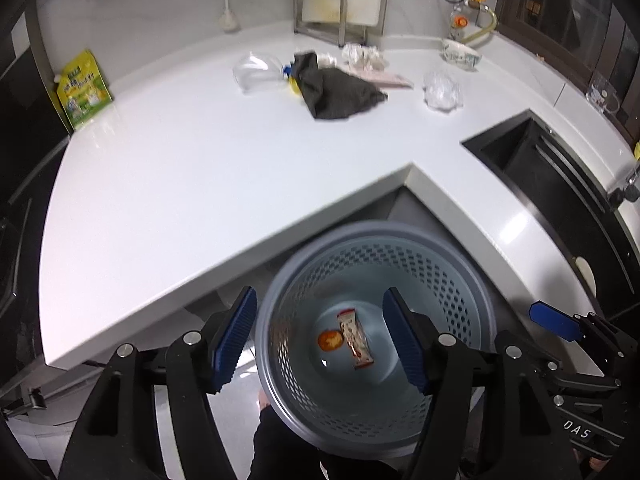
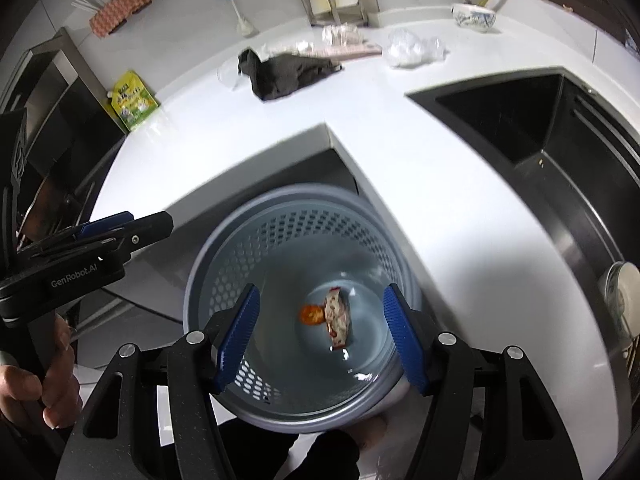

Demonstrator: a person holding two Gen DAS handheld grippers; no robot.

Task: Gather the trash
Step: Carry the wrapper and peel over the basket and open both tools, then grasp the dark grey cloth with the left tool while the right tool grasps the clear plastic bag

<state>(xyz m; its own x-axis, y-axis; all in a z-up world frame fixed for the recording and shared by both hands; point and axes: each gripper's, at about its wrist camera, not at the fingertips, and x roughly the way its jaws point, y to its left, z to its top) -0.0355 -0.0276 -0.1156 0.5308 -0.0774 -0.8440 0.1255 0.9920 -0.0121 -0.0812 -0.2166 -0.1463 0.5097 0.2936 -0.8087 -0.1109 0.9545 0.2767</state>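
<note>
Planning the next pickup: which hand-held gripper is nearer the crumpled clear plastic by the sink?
Right, as far as I can judge. The right hand-held gripper hangs over the bin's sink side; the left hand-held gripper is further from the crumpled clear plastic. Both are open.

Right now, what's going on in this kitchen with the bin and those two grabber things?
A person is clearing trash with a handheld gripper in each hand. The left gripper and the right gripper both hang open and empty above a grey perforated bin on the floor by the counter corner. A snack wrapper and an orange scrap lie at its bottom. On the white counter a dark cloth, crumpled clear plastic and a clear container remain.
</note>
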